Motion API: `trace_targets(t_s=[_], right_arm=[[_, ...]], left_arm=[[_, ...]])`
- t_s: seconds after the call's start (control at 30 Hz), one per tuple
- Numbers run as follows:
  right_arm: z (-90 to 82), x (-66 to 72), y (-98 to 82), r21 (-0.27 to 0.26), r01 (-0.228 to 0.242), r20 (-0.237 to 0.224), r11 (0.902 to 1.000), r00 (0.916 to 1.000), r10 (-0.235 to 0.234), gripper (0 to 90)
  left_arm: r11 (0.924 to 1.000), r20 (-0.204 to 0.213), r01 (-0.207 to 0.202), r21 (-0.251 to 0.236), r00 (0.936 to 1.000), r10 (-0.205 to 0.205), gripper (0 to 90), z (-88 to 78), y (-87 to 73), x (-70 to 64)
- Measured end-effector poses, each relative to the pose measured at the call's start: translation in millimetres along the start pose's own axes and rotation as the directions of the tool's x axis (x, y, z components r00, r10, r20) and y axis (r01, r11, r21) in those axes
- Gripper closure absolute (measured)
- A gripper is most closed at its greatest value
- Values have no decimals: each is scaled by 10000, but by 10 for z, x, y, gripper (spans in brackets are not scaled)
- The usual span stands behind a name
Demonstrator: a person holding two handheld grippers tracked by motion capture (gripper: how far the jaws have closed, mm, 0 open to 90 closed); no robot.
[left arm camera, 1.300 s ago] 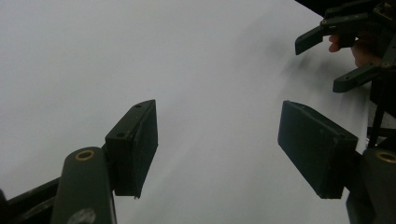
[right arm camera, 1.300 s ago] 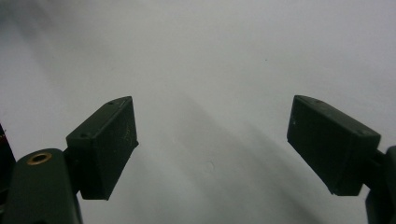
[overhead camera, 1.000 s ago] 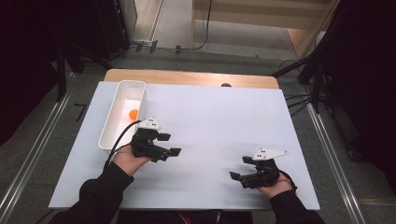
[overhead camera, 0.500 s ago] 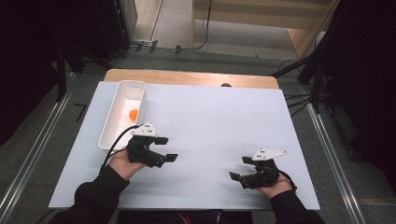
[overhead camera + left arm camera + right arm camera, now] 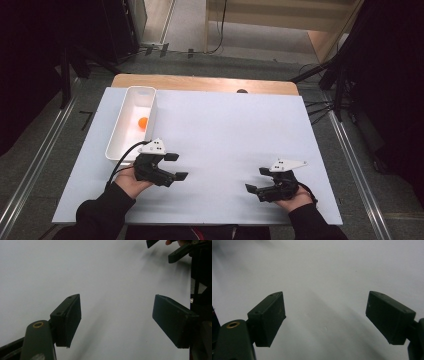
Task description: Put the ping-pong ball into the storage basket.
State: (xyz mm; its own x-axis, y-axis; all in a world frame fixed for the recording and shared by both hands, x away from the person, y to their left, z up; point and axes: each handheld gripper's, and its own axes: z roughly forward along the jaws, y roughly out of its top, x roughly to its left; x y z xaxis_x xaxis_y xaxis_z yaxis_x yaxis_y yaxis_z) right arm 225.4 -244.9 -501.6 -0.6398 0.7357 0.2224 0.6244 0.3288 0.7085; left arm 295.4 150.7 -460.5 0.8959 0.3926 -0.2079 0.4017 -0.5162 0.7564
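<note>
At the far left of the white surface point(image 5: 225, 130) stands a long white tray point(image 5: 120, 131), and all other places here are given from this tray. Inside it, near the middle of its length and close to its right wall, lies a small orange ball point(image 5: 143, 122); nothing touches the ball. Just beside the near end of the tray, to its right, is the left hand-held gripper point(image 5: 176, 166), carried by the left hand point(image 5: 131, 181). A second ago this hand-held gripper was closer to the tray's right wall and nearer to the ball; now it has come a little back toward the person, away from the tray. Its jaws stand apart, and in the left gripper view only the bare white surface lies between the pads point(image 5: 67, 320), so it grips nothing. In my judgement this means the ball is already placed in the tray and the left hand is leaving it there, so this part of the work looks finished. Well apart from the tray, to its right and at the near right corner of the surface, rests the right hand-held gripper point(image 5: 256, 181). It has kept its place since a second ago. Its jaws are also wide apart with nothing between them, as the right gripper view shows.
</note>
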Motion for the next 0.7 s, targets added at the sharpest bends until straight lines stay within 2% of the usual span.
trace_targets(t_s=[0.1, 0.27, 0.57, 0.63, 0.7], right_arm=[[1, 5, 0, 6, 11, 7, 10000, 10000, -11, 148], [3, 11, -1, 15, 32, 13, 10000, 10000, -32, 148], [7, 12, -2, 72, 48, 51, 10000, 10000, -48, 148], [9, 23, -1, 85, 90, 10, 9999, 10000, -90, 148], [10, 25, 0, 75, 136, -6, 9999, 9999, -136, 148]], left_arm=[[9999, 167, -137, 22, 9998, 136, 231, -32, -33, 5], [9984, -116, -495, 277, 9987, 499, 230, -57, -100, -22], [9988, -83, -436, 218, 9990, 438, 229, -78, -192, -17], [9997, 106, -201, 154, 9997, 199, 229, -78, -210, -5], [9997, 27, -167, 157, 9999, 167, 229, -86, -225, -4]])
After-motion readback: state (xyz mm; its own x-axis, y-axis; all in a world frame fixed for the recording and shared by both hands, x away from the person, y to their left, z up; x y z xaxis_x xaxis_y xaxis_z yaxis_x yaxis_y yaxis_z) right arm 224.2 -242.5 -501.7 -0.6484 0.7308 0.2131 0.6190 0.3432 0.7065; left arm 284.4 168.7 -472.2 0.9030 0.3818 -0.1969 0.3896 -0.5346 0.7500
